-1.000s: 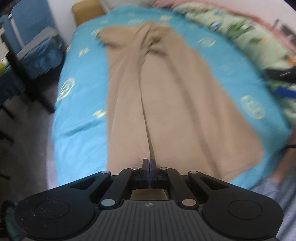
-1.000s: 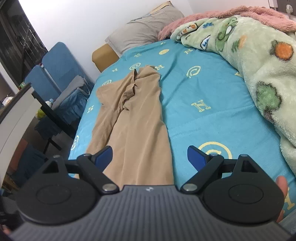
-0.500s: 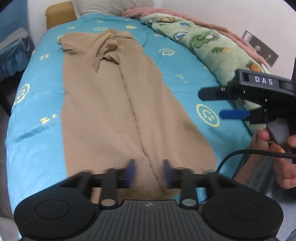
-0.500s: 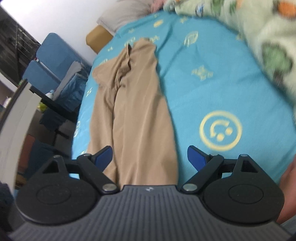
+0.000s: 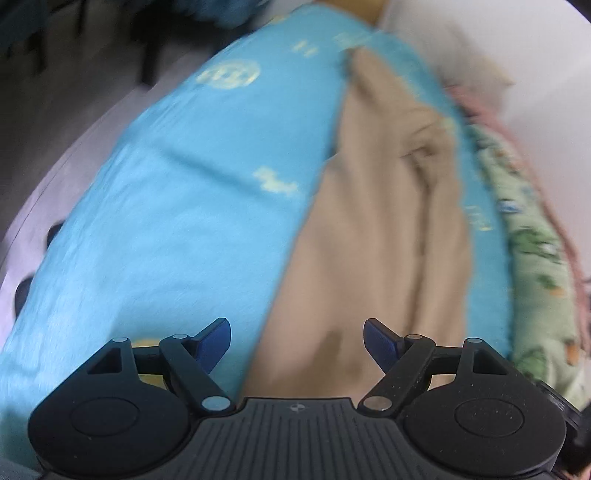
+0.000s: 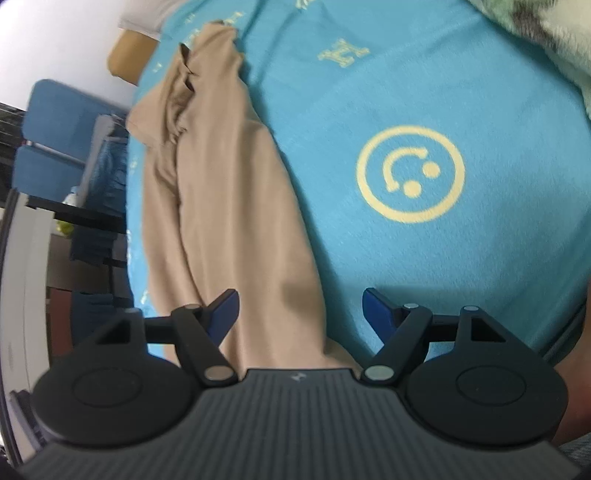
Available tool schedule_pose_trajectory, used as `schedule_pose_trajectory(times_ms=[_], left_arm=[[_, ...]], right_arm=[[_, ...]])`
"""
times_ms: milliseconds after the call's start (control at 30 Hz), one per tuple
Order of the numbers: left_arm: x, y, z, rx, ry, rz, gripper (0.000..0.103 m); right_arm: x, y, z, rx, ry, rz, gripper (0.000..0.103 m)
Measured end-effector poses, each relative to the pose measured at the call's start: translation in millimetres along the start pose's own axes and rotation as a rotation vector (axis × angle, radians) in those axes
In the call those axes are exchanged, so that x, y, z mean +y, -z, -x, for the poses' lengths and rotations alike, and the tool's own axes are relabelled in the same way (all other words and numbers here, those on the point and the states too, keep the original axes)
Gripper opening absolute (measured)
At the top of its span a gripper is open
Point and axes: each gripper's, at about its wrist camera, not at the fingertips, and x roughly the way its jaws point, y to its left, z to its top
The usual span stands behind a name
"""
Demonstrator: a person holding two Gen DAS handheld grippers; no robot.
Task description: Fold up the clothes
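Tan trousers [image 5: 373,236] [image 6: 236,206] lie stretched lengthwise on a bed with a turquoise sheet [image 5: 177,221] [image 6: 413,92]. My left gripper [image 5: 297,338] hovers over the near left edge of the trousers; its jaws are opening, the blue pads stand apart, and cloth lies below the gap without the pads pressing it. In the right wrist view my right gripper [image 6: 301,308] sits low over the near right edge of the trousers. Its jaws are closing, still wide, and the fabric edge lies between them untouched. The left wrist view is motion-blurred.
A green patterned blanket [image 5: 532,236] [image 6: 546,33] lies along the bed's far side. Blue chairs [image 6: 62,122] and a dark table [image 6: 77,218] stand on the floor beside the bed. A tan headboard corner [image 6: 127,55] shows at the far end.
The left gripper went from shut to wide apart, rolled, and dropped toward the left edge of the trousers. The right gripper sank closer to the bed and its jaws narrowed a little.
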Motion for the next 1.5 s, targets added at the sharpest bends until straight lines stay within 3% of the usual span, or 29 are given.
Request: schedule_pose_trajectory(times_ms=[33, 100, 133, 200, 333, 433, 467, 500, 633, 667, 700, 833, 933, 1167, 1267, 1500], left_arm=[[2.8, -0.1, -2.8, 0.033, 0.003, 0.007, 0.078], [-1.5, 3.8, -2.9, 0.064, 0.023, -0.028, 0.078], [-3.5, 6.0, -3.7, 0.086, 0.038, -0.043, 0.077], [-5.1, 13.1, -4.6, 0.132, 0.074, -0.051, 0.057], [-12.0, 24.6, -2.1, 0.183, 0.052, -0.11, 0.053], [-15.9, 29.6, -1.5, 0.198, 0.016, -0.14, 0.025], [-16.3, 30.4, -0.1, 0.191, 0.014, -0.139, 0.009], [-16.4, 31.1, 1.4, 0.184, 0.013, -0.137, 0.006], [-13.2, 32.1, 15.9, 0.107, 0.075, -0.102, 0.004], [-12.5, 33.1, 22.3, 0.085, 0.099, -0.093, 0.003], [-11.8, 34.2, 28.9, 0.065, 0.124, -0.084, 0.003], [-6.0, 35.0, 61.0, -0.019, 0.238, -0.019, 0.003], [-4.5, 30.8, 93.0, -0.093, 0.296, 0.03, 0.002], [-38.9, 23.9, 182.8, -0.246, 0.399, 0.009, 0.002], [-47.3, 46.5, 216.4, -0.266, 0.451, 0.0, 0.002], [-32.3, 105.6, 258.1, -0.243, 0.471, -0.012, 0.002]], right_arm=[[-0.5, -0.3, -2.5, 0.018, -0.004, -0.002, 0.07], [-1.1, -0.3, -7.9, 0.06, -0.011, -0.004, 0.042], [-0.6, 0.8, -9.7, 0.082, -0.004, -0.003, 0.039], [4.4, 4.8, -9.3, 0.102, 0.015, 0.035, 0.039], [12.4, 14.1, -6.3, 0.112, 0.089, 0.103, 0.039], [21.3, 22.9, -8.2, 0.143, 0.134, 0.178, 0.039], [25.4, 25.1, -8.5, 0.145, 0.155, 0.213, 0.039], [29.4, 27.3, -8.9, 0.148, 0.177, 0.248, 0.039], [40.4, 36.6, -10.3, 0.152, 0.211, 0.344, 0.038], [43.6, 39.0, -8.6, 0.148, 0.215, 0.367, 0.018], [46.8, 41.4, -6.9, 0.144, 0.218, 0.39, 0.008], [55.1, 41.2, 21.8, -0.002, 0.224, 0.387, 0.007], [67.5, 33.5, 51.4, -0.067, 0.158, 0.368, 0.007], [102.3, 23.7, 142.2, -0.231, -0.014, 0.405, 0.007], [95.4, 37.0, 171.2, -0.256, -0.062, 0.426, 0.007], [66.3, 71.1, 214.4, -0.255, -0.122, 0.436, 0.007]])
